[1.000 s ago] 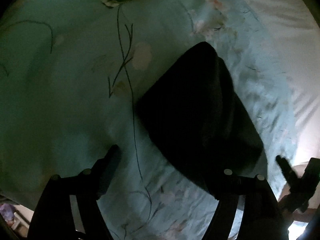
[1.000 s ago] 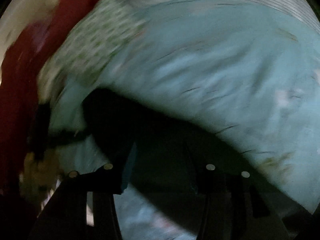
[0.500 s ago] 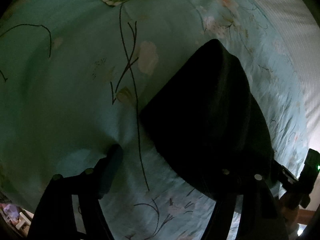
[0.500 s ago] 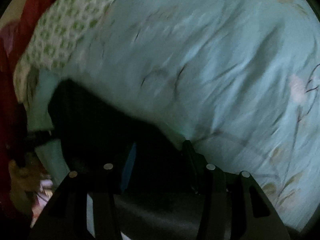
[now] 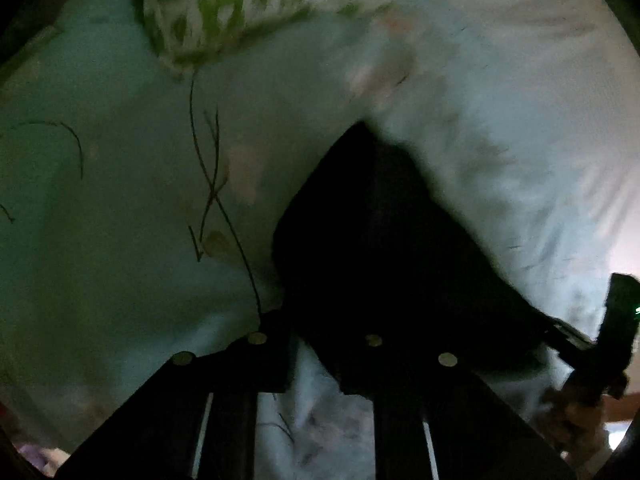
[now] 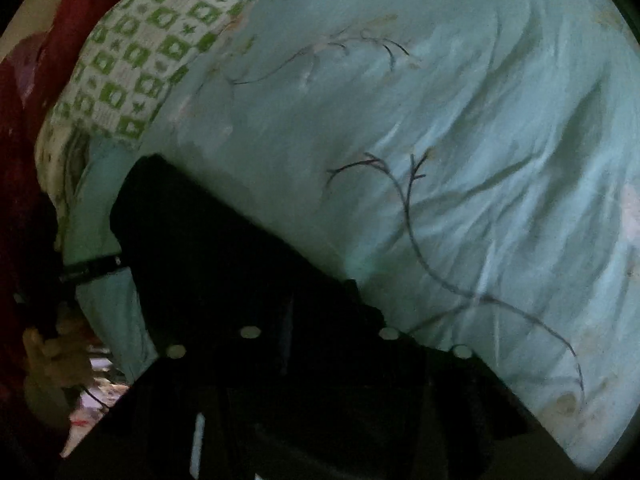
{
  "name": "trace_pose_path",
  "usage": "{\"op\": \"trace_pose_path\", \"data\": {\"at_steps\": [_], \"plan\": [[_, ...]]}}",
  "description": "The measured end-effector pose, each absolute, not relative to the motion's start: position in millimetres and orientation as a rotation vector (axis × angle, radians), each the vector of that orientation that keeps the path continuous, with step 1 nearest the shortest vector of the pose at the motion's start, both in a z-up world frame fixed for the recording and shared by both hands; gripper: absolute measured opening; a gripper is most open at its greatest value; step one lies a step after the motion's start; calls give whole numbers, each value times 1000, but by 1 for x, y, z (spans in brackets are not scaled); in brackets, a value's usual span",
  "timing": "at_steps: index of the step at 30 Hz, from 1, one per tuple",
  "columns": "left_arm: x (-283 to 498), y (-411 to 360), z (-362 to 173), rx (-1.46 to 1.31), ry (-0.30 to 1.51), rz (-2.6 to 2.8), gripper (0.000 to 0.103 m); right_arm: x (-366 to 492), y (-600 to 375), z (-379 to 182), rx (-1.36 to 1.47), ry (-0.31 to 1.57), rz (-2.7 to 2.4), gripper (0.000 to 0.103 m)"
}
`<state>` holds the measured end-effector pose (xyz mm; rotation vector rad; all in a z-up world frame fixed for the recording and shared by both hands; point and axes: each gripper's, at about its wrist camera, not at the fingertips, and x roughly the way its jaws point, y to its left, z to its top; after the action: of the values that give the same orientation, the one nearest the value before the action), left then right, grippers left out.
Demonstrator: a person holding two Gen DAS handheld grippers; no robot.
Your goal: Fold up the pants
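Black pants [image 5: 384,240] lie limp on the bed [image 5: 120,240]; take the 6 o'clock hem. Left tongs [image 5: 316,344] nearly closed on it; right tongs [image 6: 316,332]: cannot tell.

A: What lies ahead of the tongs?

B: A pale turquoise bedsheet [image 6: 460,128] printed with thin dark branches and faint pink blossoms, wrinkled, spreading ahead and off to both sides.

A: And farther out?

B: A white pillow [image 5: 256,4] with green square patterns, at the far end. A dark red cloth [image 6: 24,92] hangs beyond it, leftward.
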<state>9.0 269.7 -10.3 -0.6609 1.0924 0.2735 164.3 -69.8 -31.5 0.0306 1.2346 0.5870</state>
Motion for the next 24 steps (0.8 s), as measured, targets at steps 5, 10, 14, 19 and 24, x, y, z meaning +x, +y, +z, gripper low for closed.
{"op": "trace_pose_path", "data": {"at_steps": [5,10,14,19,24], "plan": [[-11,271,11,-588,977,176,12,132,-73,19,-2,997,592,11],[-3,266,-26,-455,1067,189,12,156,-61,-13,-15,1039,493,11],[-1,254,-42,-344,1116,204,15,165,-56,-41,-8,1108,366,20],[-11,252,-26,-272,1140,191,20,143,-90,-26,100,1060,260,46],[-24,274,5,-326,1094,204,31,98,-137,-3,269,995,244,46]]}}
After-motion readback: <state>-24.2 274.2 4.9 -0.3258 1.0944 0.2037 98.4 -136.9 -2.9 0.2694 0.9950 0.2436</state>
